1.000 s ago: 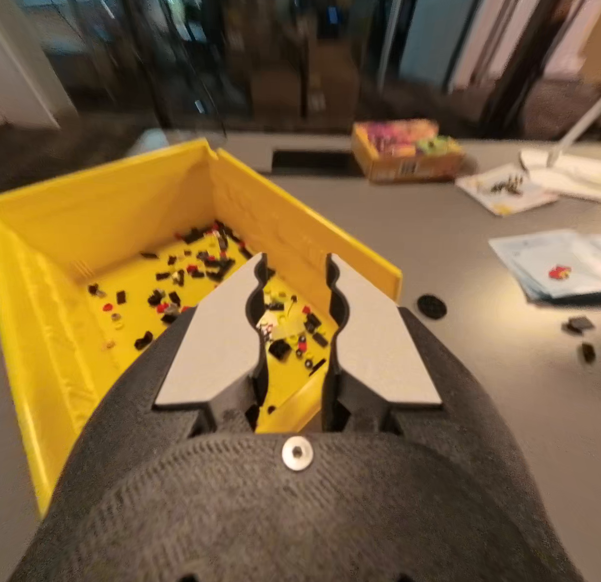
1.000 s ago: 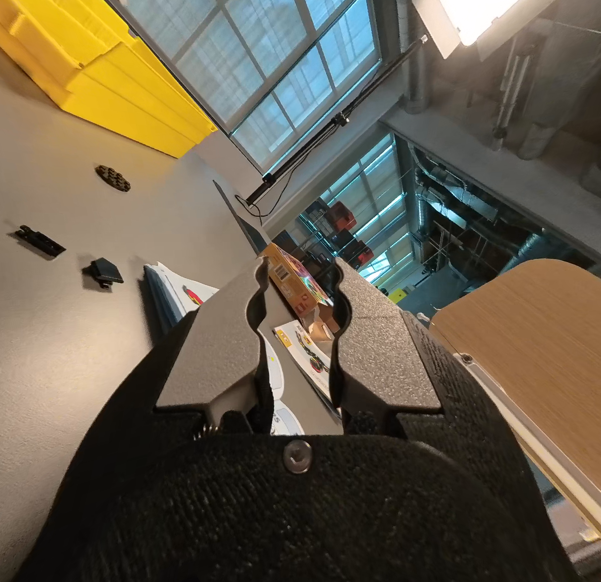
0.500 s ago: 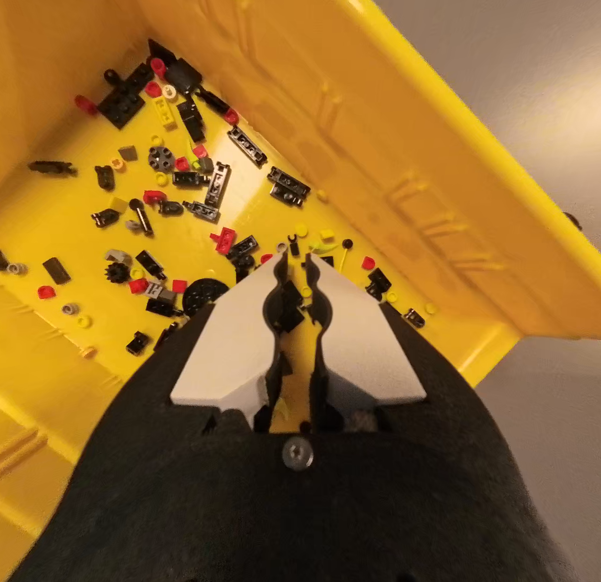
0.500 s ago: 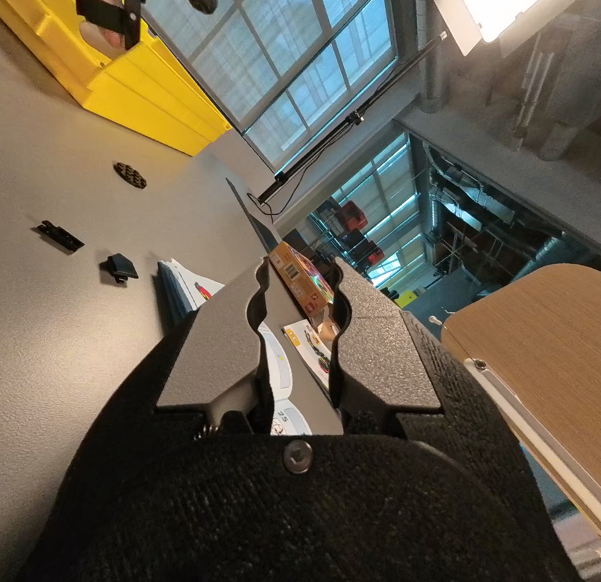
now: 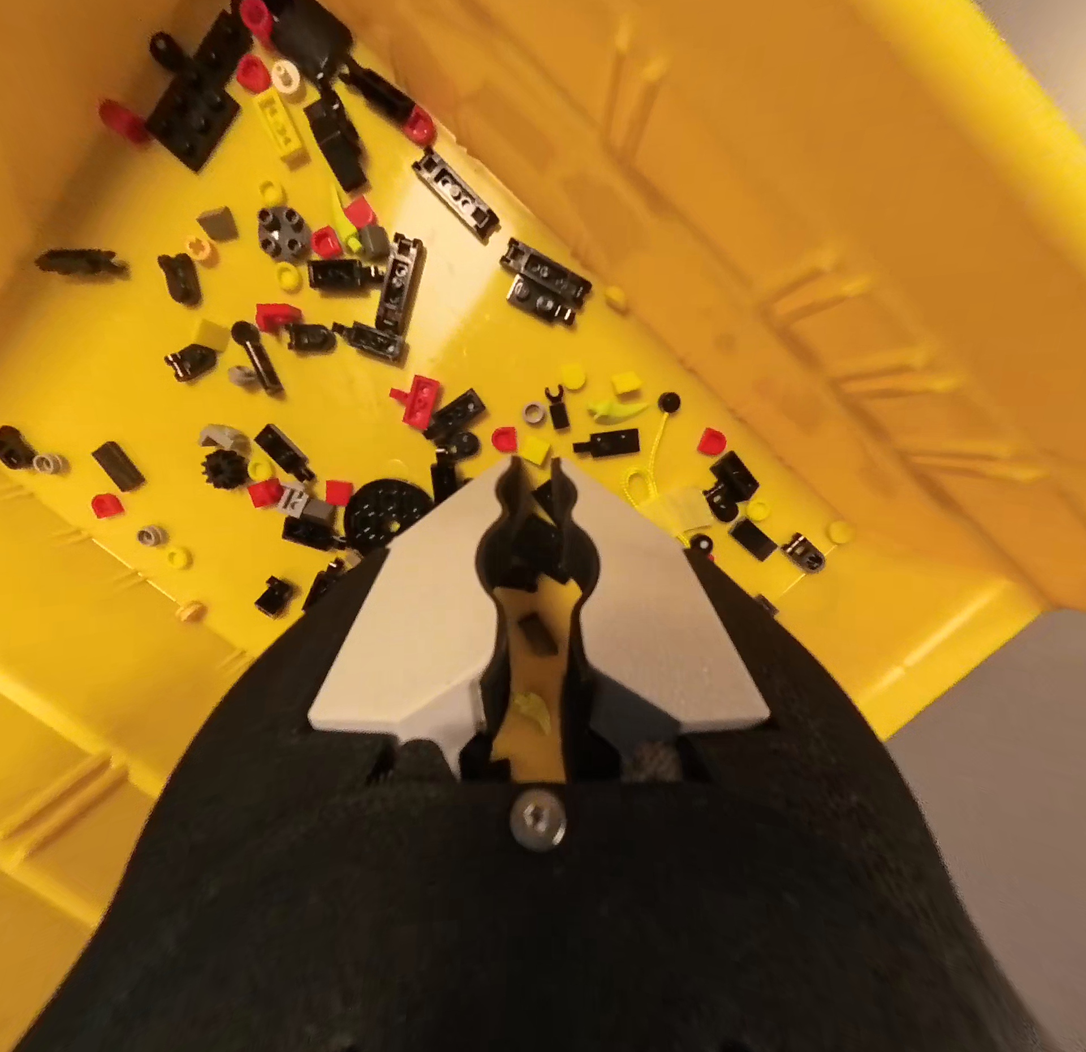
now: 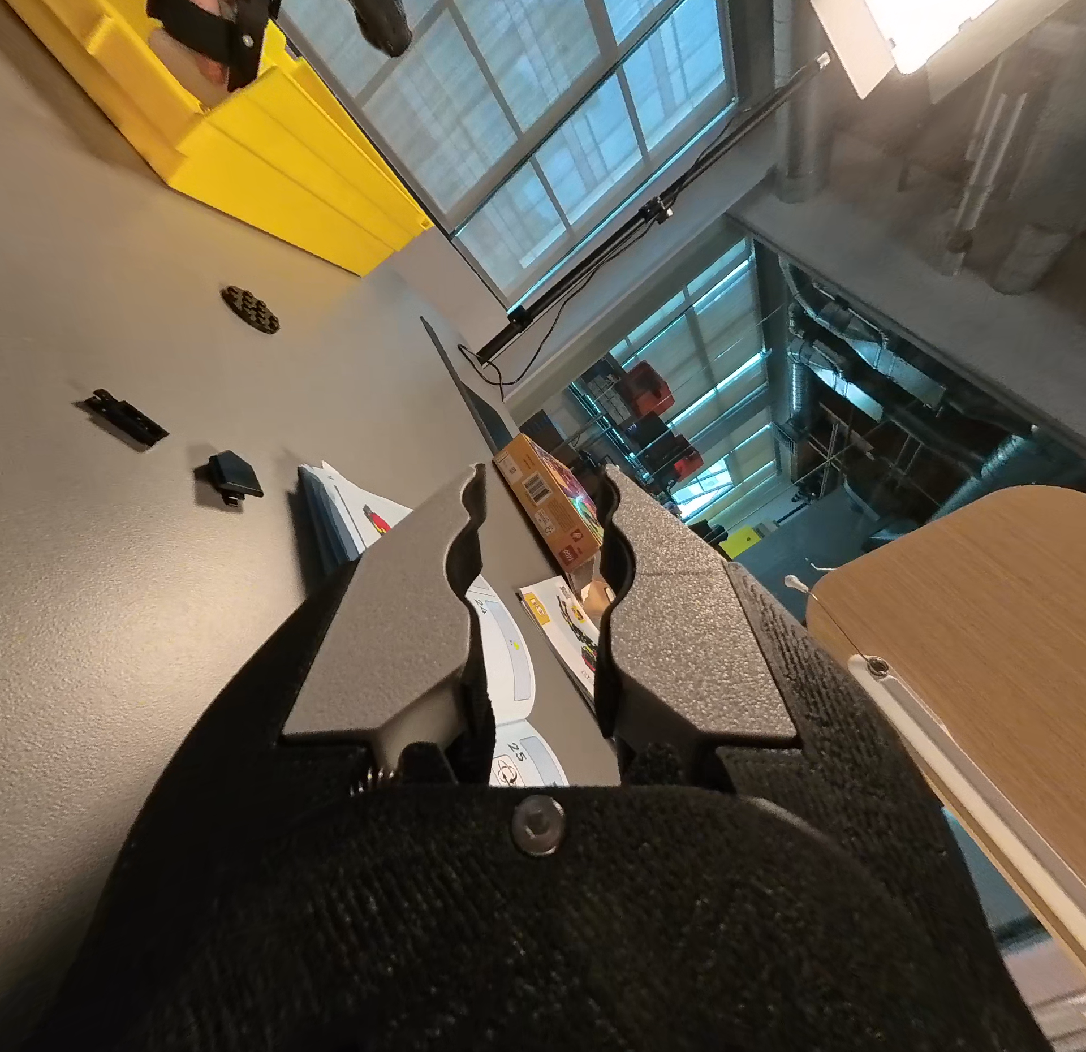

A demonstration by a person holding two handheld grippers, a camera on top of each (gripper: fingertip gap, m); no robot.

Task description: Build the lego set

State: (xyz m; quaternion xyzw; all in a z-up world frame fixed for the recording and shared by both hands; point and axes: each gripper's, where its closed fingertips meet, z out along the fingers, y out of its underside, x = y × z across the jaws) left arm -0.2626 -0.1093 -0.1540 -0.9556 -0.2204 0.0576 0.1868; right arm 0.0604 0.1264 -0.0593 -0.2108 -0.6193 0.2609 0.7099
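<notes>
My left gripper is down in the yellow bin, jaws nearly clenched round a black piece on its floor. My right gripper idles released over the table. Only three black parts lie out; building has barely begun.

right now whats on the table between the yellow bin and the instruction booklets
In the right wrist view, three loose black pieces: a round studded plate, a long narrow plate and a small sloped piece, between the yellow bin and the booklets.
</notes>
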